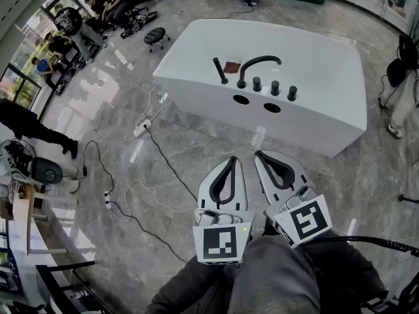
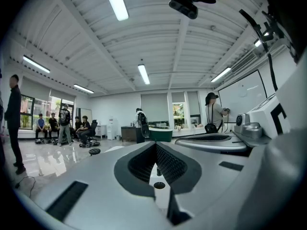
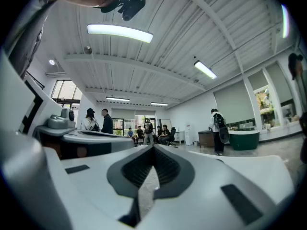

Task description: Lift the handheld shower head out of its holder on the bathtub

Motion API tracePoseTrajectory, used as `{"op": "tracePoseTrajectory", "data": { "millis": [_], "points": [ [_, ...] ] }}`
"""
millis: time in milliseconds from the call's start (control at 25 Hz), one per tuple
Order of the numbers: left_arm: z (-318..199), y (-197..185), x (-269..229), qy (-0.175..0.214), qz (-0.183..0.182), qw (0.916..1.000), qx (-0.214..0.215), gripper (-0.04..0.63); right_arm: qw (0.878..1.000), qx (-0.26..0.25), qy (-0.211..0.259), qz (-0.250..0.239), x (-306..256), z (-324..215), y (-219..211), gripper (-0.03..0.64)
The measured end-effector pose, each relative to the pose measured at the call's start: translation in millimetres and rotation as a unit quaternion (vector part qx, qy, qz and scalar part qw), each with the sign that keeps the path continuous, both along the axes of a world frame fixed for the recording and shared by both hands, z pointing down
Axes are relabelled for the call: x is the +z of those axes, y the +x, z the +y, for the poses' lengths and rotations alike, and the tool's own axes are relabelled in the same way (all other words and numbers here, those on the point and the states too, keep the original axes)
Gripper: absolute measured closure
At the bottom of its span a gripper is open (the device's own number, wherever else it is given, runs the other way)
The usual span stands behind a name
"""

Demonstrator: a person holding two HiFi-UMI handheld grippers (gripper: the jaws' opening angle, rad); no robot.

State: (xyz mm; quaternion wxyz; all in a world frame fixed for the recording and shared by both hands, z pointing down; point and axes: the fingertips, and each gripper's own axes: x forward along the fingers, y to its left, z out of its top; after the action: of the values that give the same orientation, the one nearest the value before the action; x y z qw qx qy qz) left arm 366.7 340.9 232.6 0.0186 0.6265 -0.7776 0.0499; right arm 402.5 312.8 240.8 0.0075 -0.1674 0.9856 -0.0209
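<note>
Well short of the bathtub (image 1: 327, 126), my left gripper (image 1: 230, 161) and right gripper (image 1: 263, 156) hung clenched and empty. I judged one needed opening before closing round the shower head (image 1: 220, 70), then lifting straight up.

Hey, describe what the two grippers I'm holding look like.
Both the left gripper and right gripper have white shells with black ribbed pads lining the jaws. Each carries a marker cube printed black on white; a black cable trails from the right one.

Bare floor (image 1: 219, 142) ahead — cables (image 1: 160, 150) at left, bathtub (image 1: 308, 120) beyond.
</note>
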Motion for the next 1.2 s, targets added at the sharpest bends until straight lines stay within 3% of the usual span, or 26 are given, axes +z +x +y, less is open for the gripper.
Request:
{"op": "tracePoseTrajectory", "data": {
  "millis": [400, 680, 1200],
  "points": [
    [-34.8, 4.8, 0.9, 0.005, 0.007, 0.9996, -0.025, 0.592, 1.000, -0.029, 0.004, -0.001, -0.2, -36.1, 1.8, 0.612],
    [-40.7, -10.9, 15.5, -0.010, 0.019, 0.9988, -0.045, 0.592, 0.999, -0.034, -0.022, -0.001, 11.2, -50.5, -11.1, 0.612],
    [-115.7, -107.0, 39.3, -0.009, 0.040, 0.9982, -0.044, 0.592, 0.999, -0.028, -0.026, 0.014, 32.5, -122.3, -103.2, 0.612]
  ]
}}
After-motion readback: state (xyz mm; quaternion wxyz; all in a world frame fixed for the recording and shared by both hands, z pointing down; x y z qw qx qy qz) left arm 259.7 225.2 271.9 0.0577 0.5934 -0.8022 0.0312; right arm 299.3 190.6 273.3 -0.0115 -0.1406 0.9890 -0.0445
